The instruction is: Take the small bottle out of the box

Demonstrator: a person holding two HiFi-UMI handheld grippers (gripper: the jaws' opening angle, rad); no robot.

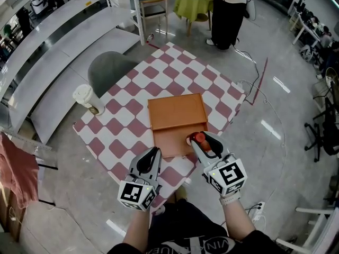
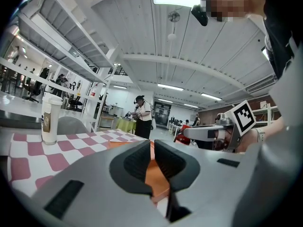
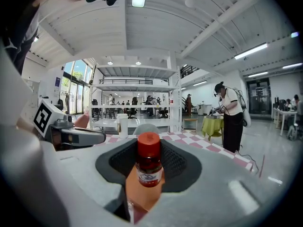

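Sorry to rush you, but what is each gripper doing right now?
Left gripper: tongs closed, holding nothing.
Right gripper: tongs closed on the small red-capped bottle.

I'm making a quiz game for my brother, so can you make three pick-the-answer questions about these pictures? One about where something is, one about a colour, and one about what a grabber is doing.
1. Where is the small bottle?
A) in the box
B) between the right gripper's jaws
C) beside the cup

2. What colour is the bottle's cap?
A) blue
B) green
C) red

3. What is the left gripper doing?
A) holding the cup
B) shut, holding nothing
C) holding the box

Answers:
1 B: the right gripper view shows its pads pressing on the bottle.
2 C: the cap is plainly red.
3 B: its jaws stand together with nothing between them.
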